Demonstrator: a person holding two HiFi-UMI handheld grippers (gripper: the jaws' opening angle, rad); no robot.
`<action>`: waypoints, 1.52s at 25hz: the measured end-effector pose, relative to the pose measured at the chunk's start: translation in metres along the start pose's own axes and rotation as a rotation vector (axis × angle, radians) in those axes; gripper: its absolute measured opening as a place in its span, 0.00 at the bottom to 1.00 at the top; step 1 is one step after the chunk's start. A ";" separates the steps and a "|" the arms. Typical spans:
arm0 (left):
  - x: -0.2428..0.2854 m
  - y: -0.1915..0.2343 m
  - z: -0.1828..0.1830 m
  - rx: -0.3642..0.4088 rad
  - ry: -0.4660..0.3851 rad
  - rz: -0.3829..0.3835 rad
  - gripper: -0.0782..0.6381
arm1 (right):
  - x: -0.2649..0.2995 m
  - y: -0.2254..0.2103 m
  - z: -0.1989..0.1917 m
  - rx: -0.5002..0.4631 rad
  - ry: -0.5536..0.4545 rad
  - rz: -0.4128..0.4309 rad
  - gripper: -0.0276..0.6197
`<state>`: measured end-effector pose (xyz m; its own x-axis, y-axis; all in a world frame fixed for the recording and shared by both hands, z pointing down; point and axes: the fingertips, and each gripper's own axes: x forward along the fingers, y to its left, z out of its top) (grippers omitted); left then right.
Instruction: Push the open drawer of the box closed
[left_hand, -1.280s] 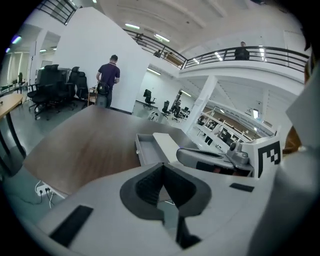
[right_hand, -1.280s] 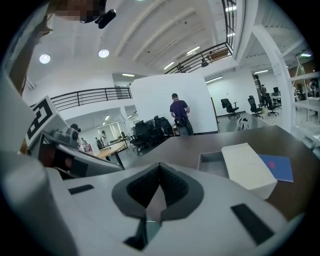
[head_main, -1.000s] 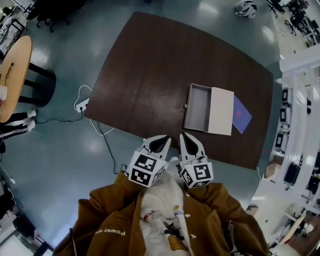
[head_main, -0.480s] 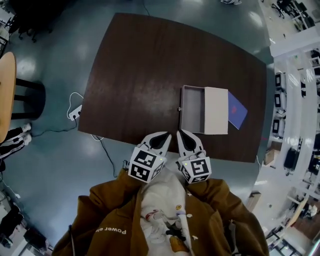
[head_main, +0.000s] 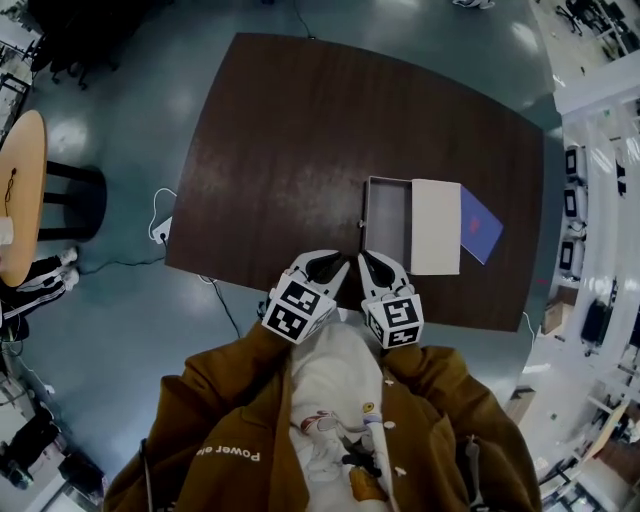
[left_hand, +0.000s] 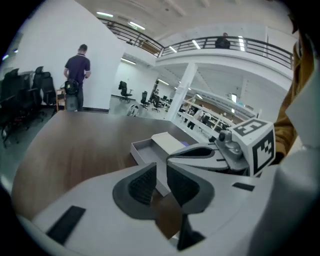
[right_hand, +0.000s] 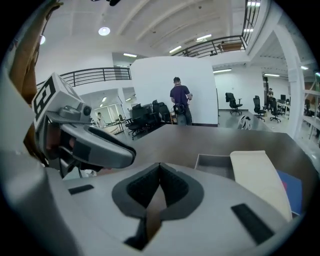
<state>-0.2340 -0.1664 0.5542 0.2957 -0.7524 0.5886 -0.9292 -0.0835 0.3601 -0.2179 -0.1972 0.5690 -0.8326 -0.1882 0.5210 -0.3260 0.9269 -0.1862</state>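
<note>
A white box (head_main: 436, 227) lies on the dark brown table (head_main: 290, 140), with its grey drawer (head_main: 386, 215) pulled out to the left and empty. Both grippers hover over the table's near edge, just short of the drawer. My left gripper (head_main: 322, 268) has its jaws opening: a narrow gap shows between the pads (left_hand: 145, 182) and nothing is in it. My right gripper (head_main: 374, 266) is shut and empty, its pads (right_hand: 167, 185) meeting. The drawer (left_hand: 144, 150) and the box (right_hand: 257, 175) lie ahead of both gripper views.
A blue flat card (head_main: 482, 222) sticks out from under the box's right side. On the floor at the left are a round wooden table (head_main: 20, 190), a black stool (head_main: 78, 198) and a white cable with a power strip (head_main: 163, 222). A person (right_hand: 180, 102) stands far behind the table.
Both grippers have come a little forward, up to the table's near edge and closer to the drawer. The box has stayed put on the table.
</note>
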 end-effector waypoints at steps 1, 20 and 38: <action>0.006 0.003 -0.003 0.044 0.030 -0.007 0.20 | 0.001 -0.003 -0.003 0.010 0.011 0.004 0.05; 0.132 0.054 -0.057 0.732 0.468 -0.136 0.26 | -0.005 -0.040 -0.059 0.016 0.156 -0.038 0.05; 0.187 0.053 -0.077 0.872 0.589 -0.158 0.22 | -0.050 -0.066 -0.082 0.105 0.124 -0.145 0.05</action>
<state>-0.2112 -0.2613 0.7386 0.2705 -0.2766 0.9221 -0.6398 -0.7674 -0.0425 -0.1179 -0.2223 0.6239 -0.7140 -0.2698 0.6460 -0.4886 0.8529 -0.1838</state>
